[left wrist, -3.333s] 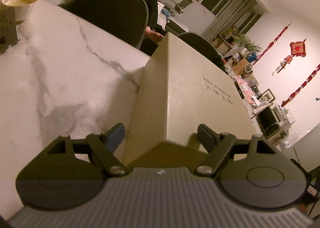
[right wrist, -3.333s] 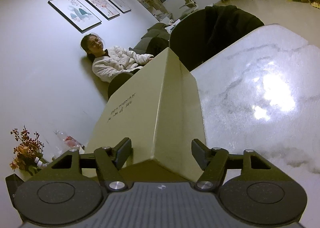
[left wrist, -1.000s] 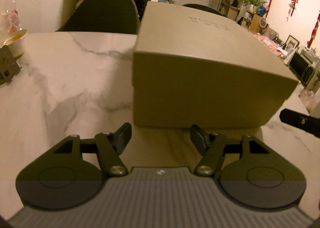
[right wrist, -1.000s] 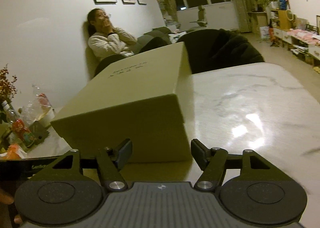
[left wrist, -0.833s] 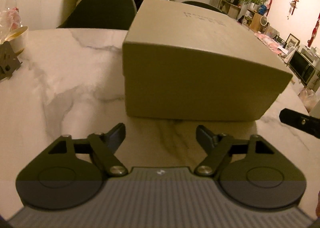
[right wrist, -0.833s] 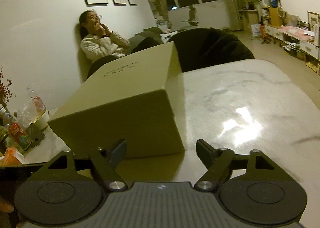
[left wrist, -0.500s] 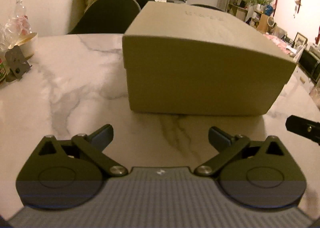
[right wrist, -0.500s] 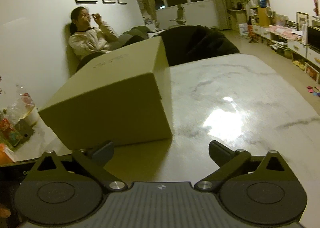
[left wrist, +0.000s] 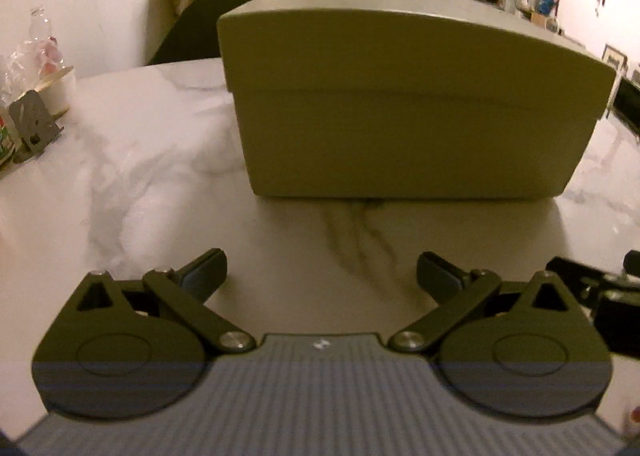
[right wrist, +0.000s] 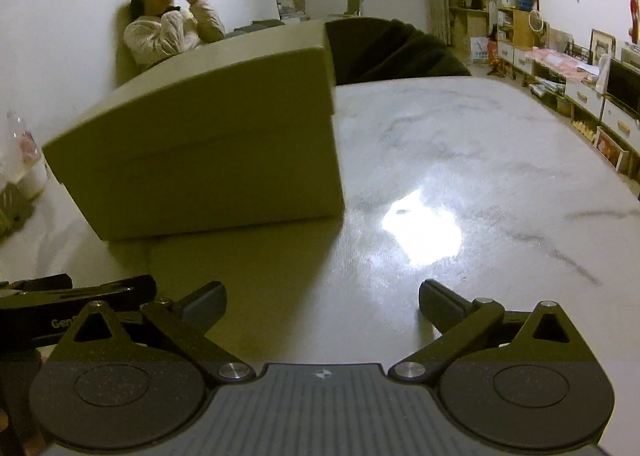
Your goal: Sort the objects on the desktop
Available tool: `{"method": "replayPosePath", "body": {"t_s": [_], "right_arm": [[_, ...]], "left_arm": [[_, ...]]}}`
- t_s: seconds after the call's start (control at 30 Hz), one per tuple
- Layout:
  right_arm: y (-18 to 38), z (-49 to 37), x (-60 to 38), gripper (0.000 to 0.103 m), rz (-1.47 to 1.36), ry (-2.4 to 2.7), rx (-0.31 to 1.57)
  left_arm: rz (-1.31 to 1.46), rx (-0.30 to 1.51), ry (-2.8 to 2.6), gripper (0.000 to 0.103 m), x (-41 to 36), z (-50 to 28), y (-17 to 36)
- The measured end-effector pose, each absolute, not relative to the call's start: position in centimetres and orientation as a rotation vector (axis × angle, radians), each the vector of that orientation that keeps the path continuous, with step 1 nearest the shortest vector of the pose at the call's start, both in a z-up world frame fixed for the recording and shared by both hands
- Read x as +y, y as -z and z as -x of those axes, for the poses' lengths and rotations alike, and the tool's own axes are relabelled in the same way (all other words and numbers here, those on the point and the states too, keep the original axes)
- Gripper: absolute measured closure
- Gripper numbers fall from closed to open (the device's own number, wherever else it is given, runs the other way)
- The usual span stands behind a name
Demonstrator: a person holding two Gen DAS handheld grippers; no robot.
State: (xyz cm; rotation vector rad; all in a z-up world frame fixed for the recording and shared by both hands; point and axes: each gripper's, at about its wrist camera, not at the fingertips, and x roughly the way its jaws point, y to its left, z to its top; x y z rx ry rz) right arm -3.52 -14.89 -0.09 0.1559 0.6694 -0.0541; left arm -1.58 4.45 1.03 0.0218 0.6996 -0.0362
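A large beige cardboard box (left wrist: 400, 103) with its lid on rests on the white marble table (left wrist: 132, 159). My left gripper (left wrist: 320, 272) is open, well short of the box's near face, with nothing between its fingers. In the right wrist view the same box (right wrist: 216, 163) lies to the upper left, its near right corner ahead of me. My right gripper (right wrist: 322, 302) is open over bare tabletop and holds nothing. The other gripper shows as a dark bar at the left edge (right wrist: 60, 304) and, in the left wrist view, at the right edge (left wrist: 600, 296).
A bowl (left wrist: 60, 87), a small metal stand (left wrist: 34, 123) and a plastic-wrapped bottle (left wrist: 40, 43) crowd the table's left edge. Dark chairs (right wrist: 388, 51) stand behind the table. A person (right wrist: 168, 27) sits by the far wall. A light glare (right wrist: 424, 232) marks bare marble to the right.
Both grippers have let go of the box's corners, spread their jaws wide and drawn back toward me. The box now stands flat on the table, farther away.
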Motion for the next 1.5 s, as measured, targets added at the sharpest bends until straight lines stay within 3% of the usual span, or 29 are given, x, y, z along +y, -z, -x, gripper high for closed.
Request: {"method": "replayPosePath", "body": {"t_s": [0.47, 1.5], "right_arm": [[1.6, 2.1, -13.4, 0.0, -0.014, 0.102, 0.677], [1.3, 1.9, -12.6, 0.0, -0.026, 0.151, 0.675]], "left_arm": [[-0.007, 0.683, 0.045, 0.0, 4.2, 0.8, -1.0], [0.01, 0.685, 0.019, 0.0, 3.9, 0.9, -0.7]]}}
